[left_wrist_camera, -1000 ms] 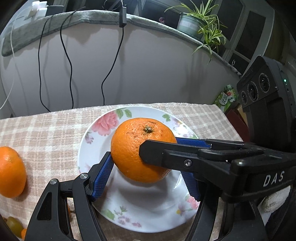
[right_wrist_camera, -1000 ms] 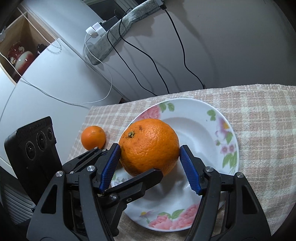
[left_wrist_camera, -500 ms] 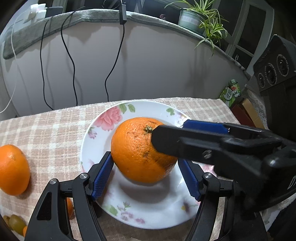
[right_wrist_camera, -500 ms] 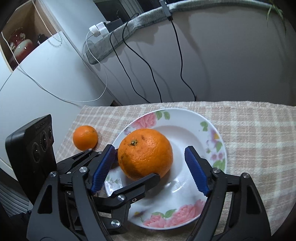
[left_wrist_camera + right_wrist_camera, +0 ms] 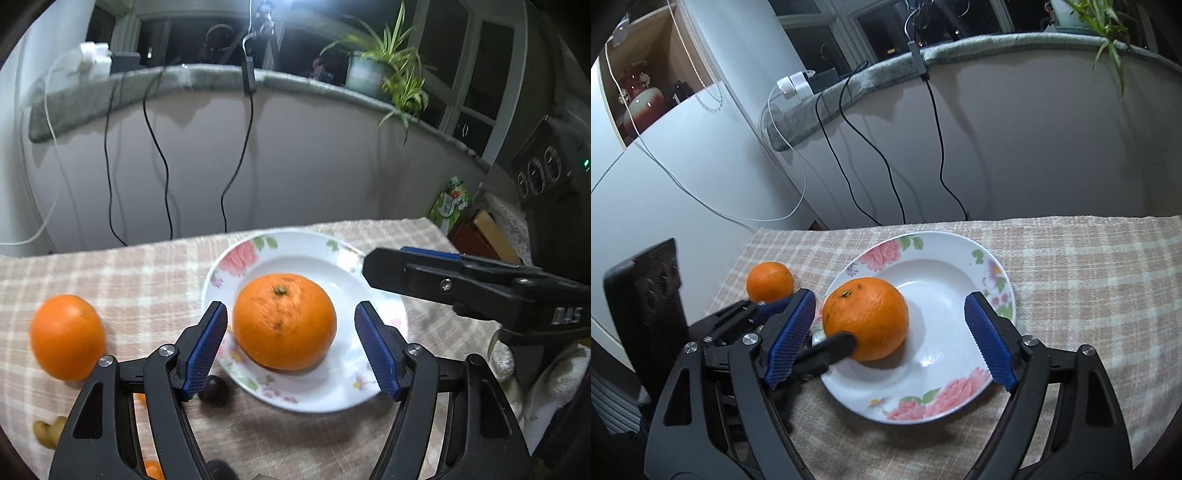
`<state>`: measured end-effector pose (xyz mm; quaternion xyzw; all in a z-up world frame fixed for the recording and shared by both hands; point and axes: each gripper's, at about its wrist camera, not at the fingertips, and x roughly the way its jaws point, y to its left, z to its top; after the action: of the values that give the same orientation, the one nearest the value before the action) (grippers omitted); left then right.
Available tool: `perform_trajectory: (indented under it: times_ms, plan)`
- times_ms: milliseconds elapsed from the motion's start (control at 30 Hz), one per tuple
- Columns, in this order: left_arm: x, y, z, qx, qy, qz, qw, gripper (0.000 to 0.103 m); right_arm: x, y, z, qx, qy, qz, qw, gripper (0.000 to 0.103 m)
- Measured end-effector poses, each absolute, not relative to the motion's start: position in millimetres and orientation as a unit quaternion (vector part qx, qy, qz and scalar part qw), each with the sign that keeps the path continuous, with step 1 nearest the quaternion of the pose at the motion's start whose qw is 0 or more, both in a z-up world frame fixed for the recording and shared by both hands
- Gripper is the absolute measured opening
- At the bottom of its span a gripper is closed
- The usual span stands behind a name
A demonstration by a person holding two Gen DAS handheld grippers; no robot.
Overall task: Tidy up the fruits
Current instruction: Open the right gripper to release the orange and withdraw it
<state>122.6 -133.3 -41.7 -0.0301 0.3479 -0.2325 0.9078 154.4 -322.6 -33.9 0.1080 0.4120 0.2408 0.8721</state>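
A large orange (image 5: 284,321) (image 5: 866,319) rests on the white flowered plate (image 5: 314,240) (image 5: 960,243). My left gripper (image 5: 291,349) is open, its blue pads a little apart from the orange on either side. My right gripper (image 5: 890,341) also frames the orange. Its jaws are opening, and neither pad touches the fruit. In the left wrist view the right gripper (image 5: 443,273) reaches in from the right, above the plate's rim. A smaller orange (image 5: 66,336) (image 5: 770,281) lies on the checked cloth left of the plate.
Dark grapes (image 5: 214,391) and small yellow and orange fruits (image 5: 48,428) lie on the cloth near the left gripper. A curved wall with hanging cables (image 5: 162,184) runs behind the table. Boxes (image 5: 480,236) stand off the table's right end, and a potted plant (image 5: 388,77) sits on the ledge.
Both grippers have drawn back and upward from the large orange, which stays on the plate. The right jaws have widened, and the left pad no longer touches the fruit.
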Motion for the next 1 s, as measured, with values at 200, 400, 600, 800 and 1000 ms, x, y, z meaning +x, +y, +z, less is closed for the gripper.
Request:
perform_trajectory:
  times_ms: [200, 400, 600, 800, 1000]
  plan:
    - [104, -108, -29, -0.035, 0.317, -0.221, 0.922, 0.072, 137, -322, -27, 0.101, 0.396, 0.235, 0.882, 0.086]
    - [83, -86, -29, -0.035, 0.310, -0.197, 0.929, 0.072, 119, -315, -23, 0.077, 0.379, 0.236, 0.891, 0.086]
    - [64, -64, -39, -0.043, 0.326, -0.180, 0.927, 0.072, 103, -301, -24, 0.039, 0.374, 0.240, 0.895, 0.086]
    - [37, -34, -46, -0.059, 0.328, -0.150, 0.931, 0.072, 83, -291, -27, 0.036, 0.374, 0.258, 0.890, 0.086]
    - [16, -15, -56, -0.062, 0.335, -0.124, 0.932, 0.072, 69, -276, -31, 0.027, 0.379, 0.284, 0.880, 0.085]
